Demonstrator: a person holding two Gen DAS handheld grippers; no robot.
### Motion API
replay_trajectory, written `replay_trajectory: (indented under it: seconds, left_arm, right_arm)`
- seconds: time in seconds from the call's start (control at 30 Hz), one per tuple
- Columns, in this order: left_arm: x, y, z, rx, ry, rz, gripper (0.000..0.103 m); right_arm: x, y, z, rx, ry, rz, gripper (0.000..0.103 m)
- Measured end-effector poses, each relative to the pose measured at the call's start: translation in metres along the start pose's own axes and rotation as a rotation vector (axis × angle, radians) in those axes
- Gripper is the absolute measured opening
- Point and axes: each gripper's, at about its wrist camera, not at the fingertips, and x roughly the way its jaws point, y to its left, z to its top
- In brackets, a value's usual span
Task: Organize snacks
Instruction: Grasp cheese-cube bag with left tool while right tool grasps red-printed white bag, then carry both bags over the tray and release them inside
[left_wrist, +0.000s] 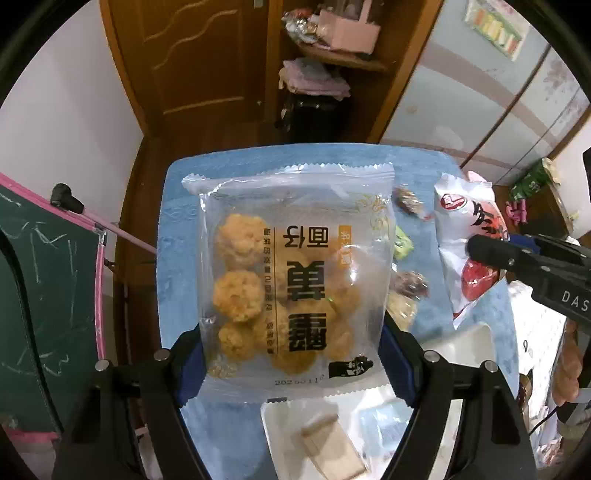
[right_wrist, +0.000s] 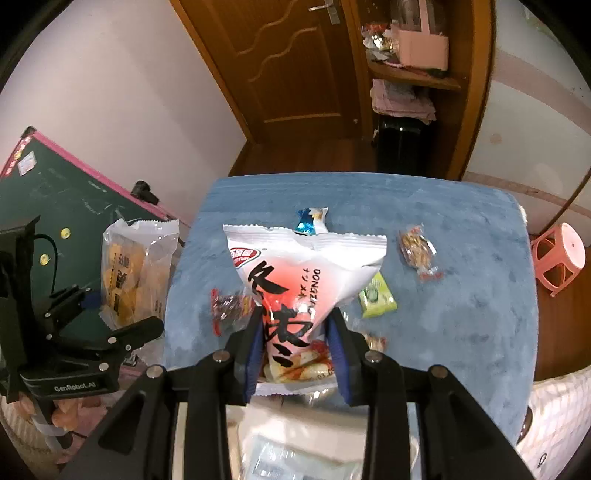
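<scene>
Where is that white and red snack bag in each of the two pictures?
Left wrist view: white and red snack bag at right, behind the right gripper's finger.
Right wrist view: bag at centre, pinched by the right gripper.
Shared landmark: blue tablecloth.

The right claw (right_wrist: 295, 343) pinches a white-and-red snack bag (right_wrist: 299, 273) above the blue surface (right_wrist: 461, 295), where a green packet (right_wrist: 376, 297) lies just beside it.

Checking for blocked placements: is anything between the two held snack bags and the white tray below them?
Nothing visible blocks either. The clear puff-snack bag and white-red bag hang above the white tray; small packets already lie inside.
</scene>
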Motion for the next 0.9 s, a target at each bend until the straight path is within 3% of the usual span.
replay_trajectory:
  seconds: [0.47,0.9]
  left_arm:
    - [-0.093,-0.037,-0.077,0.050,-0.146,-0.001,0.079]
    - [-0.090,-0.061,-0.123,0.133,-0.148,0.023,0.080]
  right_arm:
    - [-0.087,0.017,-0.085,0.034,-0.103,-0.024,0.033]
    - [-0.097,0.025,-0.147,0.065,-0.078,-0.089,0.034]
